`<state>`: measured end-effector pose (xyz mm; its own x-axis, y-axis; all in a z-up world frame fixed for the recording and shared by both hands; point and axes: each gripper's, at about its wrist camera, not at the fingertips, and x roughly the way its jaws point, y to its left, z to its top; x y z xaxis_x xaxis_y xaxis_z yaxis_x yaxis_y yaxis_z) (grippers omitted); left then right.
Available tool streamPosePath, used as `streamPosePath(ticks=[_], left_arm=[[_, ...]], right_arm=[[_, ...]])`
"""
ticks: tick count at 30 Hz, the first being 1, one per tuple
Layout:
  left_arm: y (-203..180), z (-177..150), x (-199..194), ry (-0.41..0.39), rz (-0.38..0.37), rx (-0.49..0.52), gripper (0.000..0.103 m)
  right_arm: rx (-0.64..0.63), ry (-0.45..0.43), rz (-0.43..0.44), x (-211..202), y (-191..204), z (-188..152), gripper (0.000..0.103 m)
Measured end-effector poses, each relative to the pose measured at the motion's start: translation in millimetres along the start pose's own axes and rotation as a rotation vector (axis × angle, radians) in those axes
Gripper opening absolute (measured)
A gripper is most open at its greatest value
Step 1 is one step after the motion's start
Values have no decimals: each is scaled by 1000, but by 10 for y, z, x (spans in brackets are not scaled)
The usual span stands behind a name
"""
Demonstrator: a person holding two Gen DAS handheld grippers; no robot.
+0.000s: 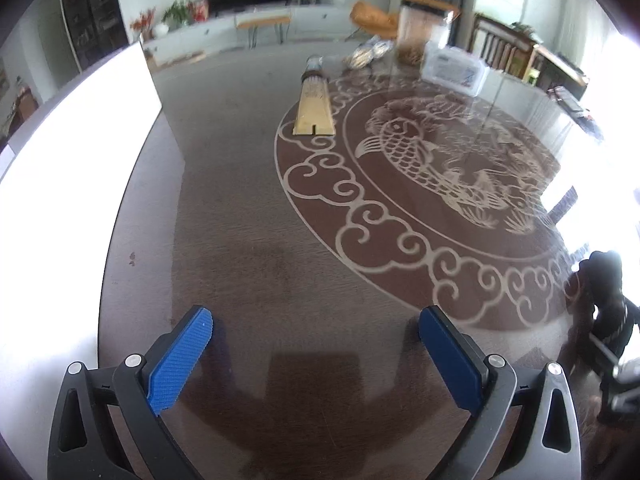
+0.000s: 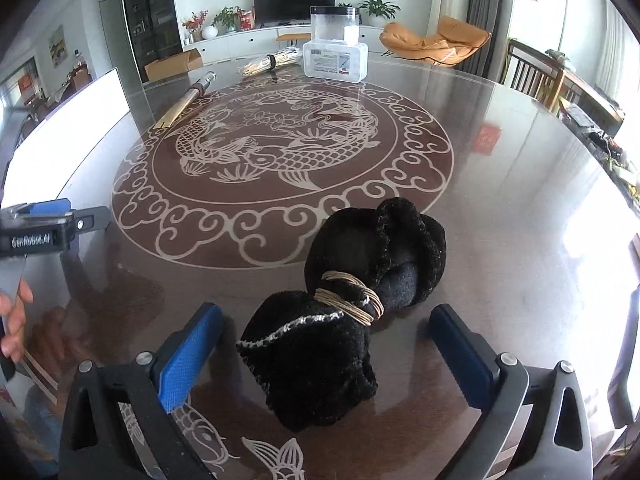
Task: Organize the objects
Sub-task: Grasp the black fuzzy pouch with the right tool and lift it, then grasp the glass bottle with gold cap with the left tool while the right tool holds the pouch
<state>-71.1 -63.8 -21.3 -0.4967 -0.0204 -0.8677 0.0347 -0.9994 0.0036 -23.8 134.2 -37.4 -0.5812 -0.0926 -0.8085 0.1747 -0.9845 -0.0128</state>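
Observation:
A black fuzzy cloth bundle (image 2: 344, 320), tied round its middle with tan cord (image 2: 352, 300), lies on the glass-topped table (image 2: 500, 200). My right gripper (image 2: 326, 314) is open, its blue pads (image 2: 188, 356) standing wide on either side of the bundle's near half, not touching it. My left gripper (image 1: 316, 316) is open over bare table with nothing between its fingers. In the right wrist view the left gripper (image 2: 52, 224) shows at the left edge, held by a hand (image 2: 16, 320). The bundle (image 1: 604, 296) appears dark at the right edge of the left wrist view.
A long flat bamboo piece (image 2: 180, 106) lies at the far left of the fish pattern. A tied bunch of sticks (image 2: 270, 63), a clear lidded box (image 2: 335, 60) and a tall clear container (image 2: 333, 24) stand at the far edge. A white board (image 2: 68, 120) borders the left.

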Motion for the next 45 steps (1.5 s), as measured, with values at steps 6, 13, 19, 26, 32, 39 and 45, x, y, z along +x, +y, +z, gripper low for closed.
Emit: streamPosePath(ticks=[6, 13, 19, 26, 32, 39, 45], left_arm=[[76, 462, 143, -70, 52, -124, 103], [135, 1075, 648, -37, 71, -89, 103], [134, 1786, 1037, 37, -2, 7, 103], [80, 2103, 1194, 48, 1, 9, 99], [8, 1818, 925, -59, -23, -10, 28], [-355, 735, 316, -91, -5, -12, 28], [-656, -216, -204, -113, -16, 76, 35]], right_arm=[[-2, 0, 3, 4, -3, -1, 103], [-2, 0, 3, 6, 1, -3, 103], [-5, 0, 6, 16, 5, 9, 103], [-10, 1, 10, 27, 11, 21, 103], [-10, 1, 11, 32, 24, 27, 103], [-10, 1, 11, 33, 22, 25, 103], [-11, 0, 13, 36, 29, 26, 103]])
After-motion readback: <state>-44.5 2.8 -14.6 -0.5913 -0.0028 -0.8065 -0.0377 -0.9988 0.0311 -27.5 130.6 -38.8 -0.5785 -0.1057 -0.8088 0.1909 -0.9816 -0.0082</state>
